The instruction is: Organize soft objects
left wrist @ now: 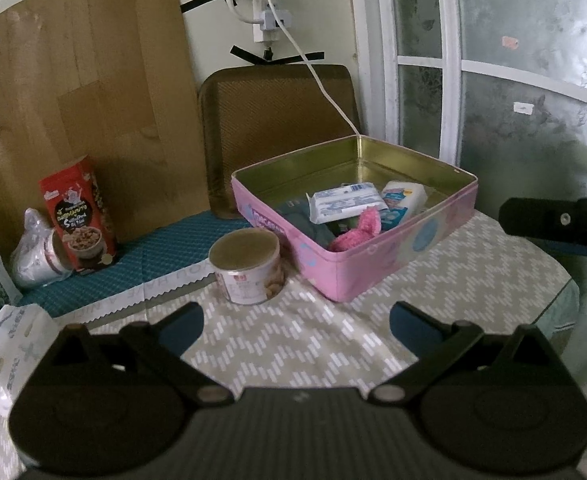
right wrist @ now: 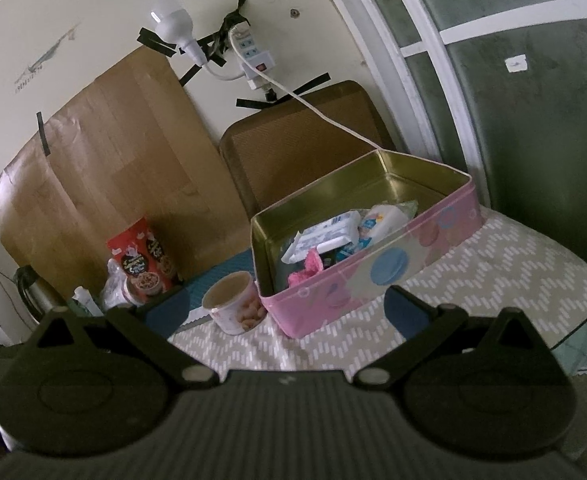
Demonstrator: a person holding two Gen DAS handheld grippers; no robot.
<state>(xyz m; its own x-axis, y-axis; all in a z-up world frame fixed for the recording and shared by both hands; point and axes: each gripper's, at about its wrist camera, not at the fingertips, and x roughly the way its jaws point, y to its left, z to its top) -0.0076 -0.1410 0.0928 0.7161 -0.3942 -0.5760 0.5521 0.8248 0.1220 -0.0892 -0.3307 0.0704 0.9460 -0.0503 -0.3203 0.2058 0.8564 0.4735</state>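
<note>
A pink open tin box [left wrist: 393, 256] [right wrist: 373, 272] stands on the patterned table. Inside lie white and blue tissue packs [left wrist: 345, 202] [right wrist: 325, 236], a white pack [left wrist: 407, 194] [right wrist: 385, 216], a dark cloth [left wrist: 313, 224] and a pink fluffy soft item [left wrist: 359, 232] [right wrist: 307, 266]. My left gripper [left wrist: 295, 326] is open and empty, in front of the box. My right gripper [right wrist: 287, 312] is open and empty, hovering near the box's front wall. The right gripper's black body [left wrist: 557, 224] shows at the right edge of the left wrist view.
A round can [left wrist: 247, 266] [right wrist: 235, 306] stands left of the box. A red snack box [left wrist: 79, 212] [right wrist: 143, 264], a plastic-wrapped cup [left wrist: 39, 254] and a white plastic bag [left wrist: 11, 344] sit at the left. Cardboard and a brown cushion [left wrist: 277, 120] lean on the wall. A white cable [left wrist: 321, 84] hangs down behind the box.
</note>
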